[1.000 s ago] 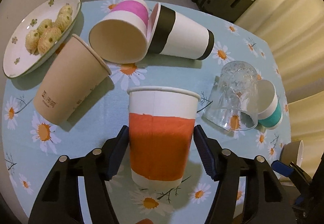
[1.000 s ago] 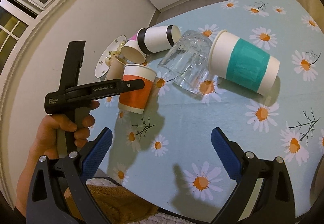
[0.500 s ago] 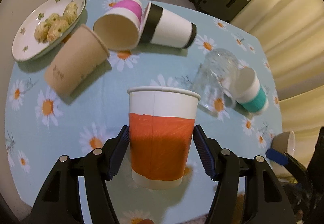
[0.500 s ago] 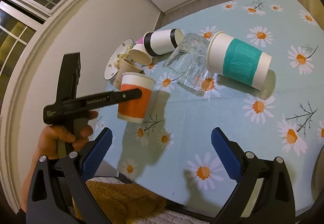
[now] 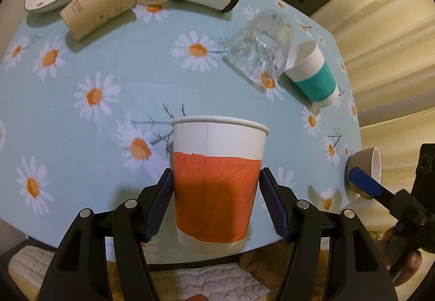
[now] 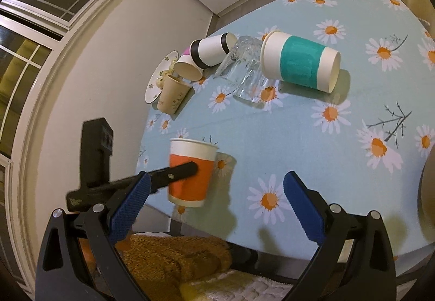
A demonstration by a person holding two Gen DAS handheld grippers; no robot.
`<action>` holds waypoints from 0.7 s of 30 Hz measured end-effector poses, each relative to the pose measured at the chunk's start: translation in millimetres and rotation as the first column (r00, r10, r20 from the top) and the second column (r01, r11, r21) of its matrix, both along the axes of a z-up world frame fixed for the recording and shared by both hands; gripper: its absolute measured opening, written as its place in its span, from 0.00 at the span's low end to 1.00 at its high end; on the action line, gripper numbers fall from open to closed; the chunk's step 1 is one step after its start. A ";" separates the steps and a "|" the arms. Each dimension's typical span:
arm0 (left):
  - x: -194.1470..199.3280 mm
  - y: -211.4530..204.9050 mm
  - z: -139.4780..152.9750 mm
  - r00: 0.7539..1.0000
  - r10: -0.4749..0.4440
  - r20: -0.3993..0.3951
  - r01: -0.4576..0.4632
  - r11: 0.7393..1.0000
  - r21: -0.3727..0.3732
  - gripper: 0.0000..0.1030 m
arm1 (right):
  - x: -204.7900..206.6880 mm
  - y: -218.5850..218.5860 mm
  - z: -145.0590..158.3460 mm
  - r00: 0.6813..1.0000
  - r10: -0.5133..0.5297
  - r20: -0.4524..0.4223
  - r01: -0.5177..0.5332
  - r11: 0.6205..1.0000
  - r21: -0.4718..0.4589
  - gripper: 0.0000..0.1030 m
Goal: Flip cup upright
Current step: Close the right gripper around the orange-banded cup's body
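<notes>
Over the daisy tablecloth (image 5: 108, 61), the left gripper (image 5: 216, 201) clamps one orange cup (image 5: 216, 186) upright, mouth up; the right gripper (image 6: 216, 200) gapes empty.

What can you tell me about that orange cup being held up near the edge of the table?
The orange cup is a white paper cup with a hand-coloured orange band around its lower body, a rolled rim and a vertical seam. It stands upright, mouth up, pinched at both sides by the blue pads of the left hand-held gripper. In the right wrist view it appears lifted off the daisy tablecloth, above the table's near edge, casting a shadow beside it. Nothing else touches it; its inside is hidden.
</notes>
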State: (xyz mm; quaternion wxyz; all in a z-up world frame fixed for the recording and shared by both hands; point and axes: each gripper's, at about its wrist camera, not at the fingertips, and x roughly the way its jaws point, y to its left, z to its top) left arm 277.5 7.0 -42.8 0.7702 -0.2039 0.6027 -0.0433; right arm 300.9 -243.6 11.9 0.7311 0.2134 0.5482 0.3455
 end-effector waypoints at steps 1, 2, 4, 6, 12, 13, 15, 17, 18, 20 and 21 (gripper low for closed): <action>-0.9 -3.5 -1.8 1.000 -0.002 -0.003 0.002 1.000 0.000 0.61 | -1.0 -1.2 -0.1 1.000 0.001 0.000 -0.001 1.000 0.001 0.95; -2.1 -3.3 -3.0 1.000 -0.002 -0.005 0.002 1.000 -0.001 0.61 | -2.3 -2.5 0.0 1.000 0.004 0.000 -0.004 1.000 0.000 0.95; -2.4 -6.9 -5.6 1.000 -0.009 -0.011 0.009 1.000 0.005 0.62 | -2.3 -4.1 -0.1 1.000 -0.001 -0.006 0.001 1.000 0.004 0.95; -2.5 -12.6 -8.7 1.000 -0.019 -0.017 0.020 1.000 0.015 0.62 | -1.5 -6.6 -0.9 1.000 -0.009 -0.010 0.009 1.000 0.006 0.95; -3.4 -15.9 -12.2 1.000 -0.009 -0.023 0.011 0.998 0.063 0.63 | -1.5 -8.1 0.3 1.000 -0.004 -0.018 0.004 1.000 0.017 0.95; -3.5 -16.7 -12.8 1.000 -0.012 -0.025 0.013 0.998 0.061 0.63 | -1.5 -7.3 0.5 1.000 -0.002 -0.017 0.002 1.000 0.015 0.95; -4.8 -15.3 -11.8 1.000 -0.009 -0.020 0.010 0.998 0.057 0.63 | -1.8 -5.7 0.7 1.000 0.004 -0.015 -0.003 1.000 0.014 0.95; -5.3 -14.1 -9.8 1.000 -0.003 -0.016 0.004 0.999 0.054 0.63 | -2.2 -4.3 -0.3 1.000 0.007 -0.015 -0.007 1.000 0.009 0.95; -4.9 -15.0 -8.9 1.000 -0.003 -0.016 0.004 0.998 0.056 0.63 | -2.5 -3.4 -0.9 1.000 0.011 -0.015 -0.011 1.000 0.005 0.95; -5.4 -13.6 -6.3 1.000 -0.004 -0.016 0.005 0.998 0.058 0.63 | -2.7 -2.0 -1.4 1.000 0.013 -0.014 -0.013 1.000 0.001 0.95; -5.7 -12.9 -4.8 1.000 -0.004 -0.013 0.005 0.998 0.056 0.63 | -3.0 -1.6 -1.6 1.000 0.013 -0.013 -0.013 1.000 0.000 0.95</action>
